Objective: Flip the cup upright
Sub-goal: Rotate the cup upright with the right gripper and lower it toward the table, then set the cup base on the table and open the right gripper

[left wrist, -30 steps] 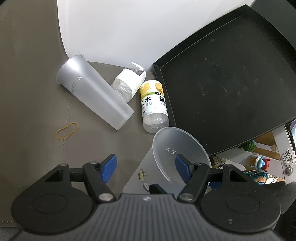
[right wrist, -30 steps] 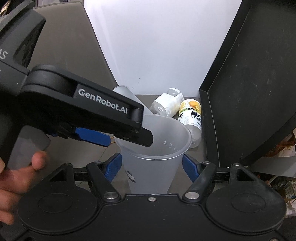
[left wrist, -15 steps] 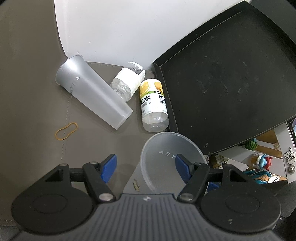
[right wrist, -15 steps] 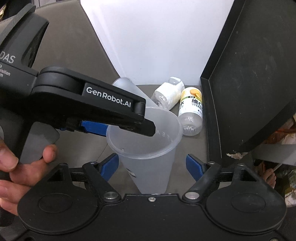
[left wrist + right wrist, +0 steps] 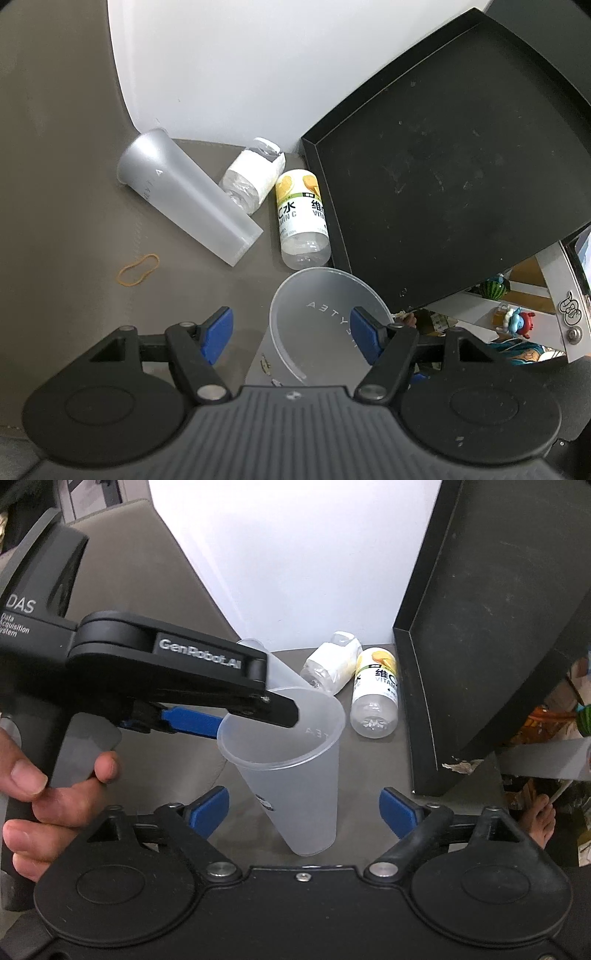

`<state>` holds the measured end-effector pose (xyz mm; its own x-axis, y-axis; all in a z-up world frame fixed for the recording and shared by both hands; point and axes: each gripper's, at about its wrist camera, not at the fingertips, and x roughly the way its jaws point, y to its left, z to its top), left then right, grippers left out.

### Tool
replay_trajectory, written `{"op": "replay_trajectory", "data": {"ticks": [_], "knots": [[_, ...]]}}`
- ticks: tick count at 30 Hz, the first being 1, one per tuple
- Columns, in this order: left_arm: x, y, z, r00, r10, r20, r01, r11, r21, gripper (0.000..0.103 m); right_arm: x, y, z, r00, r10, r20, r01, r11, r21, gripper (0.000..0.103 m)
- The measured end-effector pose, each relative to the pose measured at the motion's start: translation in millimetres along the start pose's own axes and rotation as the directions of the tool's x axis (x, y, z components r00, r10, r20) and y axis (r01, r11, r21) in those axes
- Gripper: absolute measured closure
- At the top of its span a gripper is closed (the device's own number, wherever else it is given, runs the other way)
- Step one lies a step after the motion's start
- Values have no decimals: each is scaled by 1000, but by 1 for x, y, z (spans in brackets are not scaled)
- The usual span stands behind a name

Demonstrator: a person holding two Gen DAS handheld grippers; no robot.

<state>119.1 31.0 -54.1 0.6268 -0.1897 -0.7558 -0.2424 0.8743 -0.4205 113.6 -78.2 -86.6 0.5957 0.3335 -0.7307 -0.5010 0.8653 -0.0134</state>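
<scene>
1. The cup [image 5: 291, 775] stands mouth up on the grey table [image 5: 66, 184], just beside the black tray [image 5: 443, 184].
2. Left gripper [image 5: 291, 330]: fingers spread wide, its right finger [image 5: 364, 334] inside the cup's rim, gripping nothing.
3. Right gripper [image 5: 303, 810]: fingers wide apart on either side of the cup's base, not touching it.
4. A second cup [image 5: 184, 195] and 2 bottles [image 5: 301, 218] lie on their sides further back.

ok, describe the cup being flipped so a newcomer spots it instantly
Start at the big black tray; off its near corner stands a frosted cup, mouth up. Unlike the second frosted cup, lying on its side by two bottles, this one is upright between the open grippers.
</scene>
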Motion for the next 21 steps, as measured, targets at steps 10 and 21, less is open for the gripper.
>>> {"op": "replay_trajectory", "data": {"ticks": [10, 21], "knots": [[-30, -5, -6, 997, 62, 48, -64, 997, 44, 28, -15, -8, -1, 1000, 4, 19, -4, 1000, 30, 15], [-68, -8, -25, 974, 151, 170, -162, 985, 57, 27, -37, -21, -3, 997, -6, 78, -4, 992, 128, 8]]}}
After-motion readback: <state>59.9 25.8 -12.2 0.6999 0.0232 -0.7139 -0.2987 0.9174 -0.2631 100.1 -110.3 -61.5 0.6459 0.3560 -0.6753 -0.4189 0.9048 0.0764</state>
